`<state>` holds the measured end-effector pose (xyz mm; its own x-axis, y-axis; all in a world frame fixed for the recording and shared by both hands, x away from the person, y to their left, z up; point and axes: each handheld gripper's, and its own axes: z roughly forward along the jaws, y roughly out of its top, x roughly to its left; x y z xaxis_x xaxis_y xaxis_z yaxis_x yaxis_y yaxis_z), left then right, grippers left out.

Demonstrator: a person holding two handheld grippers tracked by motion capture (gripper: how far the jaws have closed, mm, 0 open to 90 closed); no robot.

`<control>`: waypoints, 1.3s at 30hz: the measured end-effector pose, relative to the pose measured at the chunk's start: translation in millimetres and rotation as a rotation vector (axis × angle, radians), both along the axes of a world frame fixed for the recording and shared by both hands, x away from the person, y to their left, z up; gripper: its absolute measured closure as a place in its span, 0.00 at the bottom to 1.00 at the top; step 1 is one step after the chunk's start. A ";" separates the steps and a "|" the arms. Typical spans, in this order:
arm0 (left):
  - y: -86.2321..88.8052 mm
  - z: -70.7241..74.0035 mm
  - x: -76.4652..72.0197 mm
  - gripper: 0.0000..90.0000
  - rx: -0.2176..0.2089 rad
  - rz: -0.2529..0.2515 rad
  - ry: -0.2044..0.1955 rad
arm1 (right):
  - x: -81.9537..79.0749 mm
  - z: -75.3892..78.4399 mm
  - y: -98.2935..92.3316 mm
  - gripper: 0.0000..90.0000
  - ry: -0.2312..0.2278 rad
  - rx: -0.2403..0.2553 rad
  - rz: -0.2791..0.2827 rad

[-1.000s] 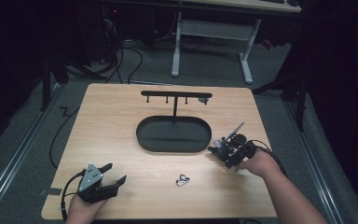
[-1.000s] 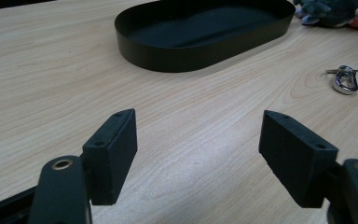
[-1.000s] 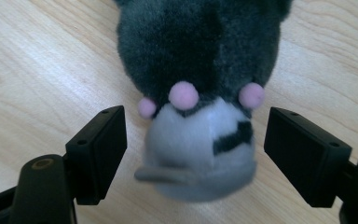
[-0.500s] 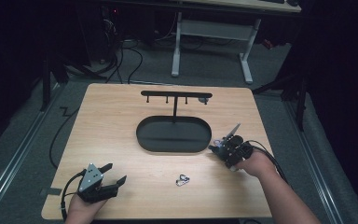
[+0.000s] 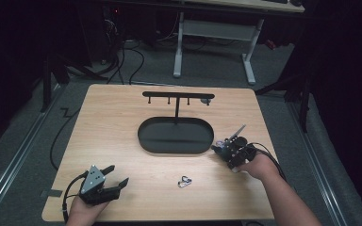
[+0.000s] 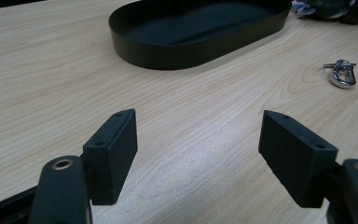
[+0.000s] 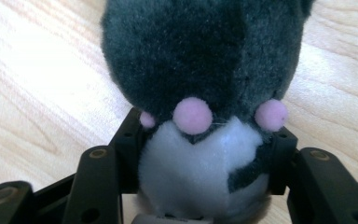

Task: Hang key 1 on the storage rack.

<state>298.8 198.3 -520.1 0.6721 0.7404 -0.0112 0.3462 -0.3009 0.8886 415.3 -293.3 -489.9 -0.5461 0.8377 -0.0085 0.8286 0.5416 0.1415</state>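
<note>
A dark grey plush toy with a white belly and pink dots lies on the wooden table, just off the right end of the black oval tray. My right gripper has just been closing, and its pads now press the toy's white belly from both sides. In the high view the right gripper lies low on the table, with the toy at its tip. My left gripper rests at the front left, open, nothing between its jaws.
A small silver carabiner clip lies on the table between the two hands, right of the left gripper's jaws. A black stand with hooks rises behind the tray. A dark floor surrounds the table.
The right hand has shifted only slightly beside the tray's right end. The left hand and the clip have stayed where they were.
</note>
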 end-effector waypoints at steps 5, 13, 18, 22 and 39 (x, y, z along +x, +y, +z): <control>1.1 1.3 -0.5 0.32 -0.011 0.006 -0.006 | -7.6 10.9 -3.8 0.54 -0.031 0.024 -0.025; -1.1 0.4 -0.6 0.32 -0.002 -0.005 -0.002 | -26.2 56.8 -8.7 0.54 -0.121 0.094 -0.044; -0.9 0.7 -1.2 0.32 0.001 -0.006 -0.004 | -30.8 76.4 -6.6 0.54 -0.140 0.111 -0.040; -0.3 1.0 -1.1 0.33 0.002 0.000 -0.002 | -31.6 89.1 -2.2 0.53 -0.157 0.123 -0.035; 2.6 2.6 -1.1 0.33 -0.001 0.004 -0.005 | -7.9 126.6 28.9 0.53 -0.192 0.132 -0.012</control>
<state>297.7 200.9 -517.5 0.6694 0.7429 -0.0083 0.3428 -0.2989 0.8906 407.4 -264.4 -363.3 -0.5347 0.8451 -0.0015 0.7860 0.4980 0.3664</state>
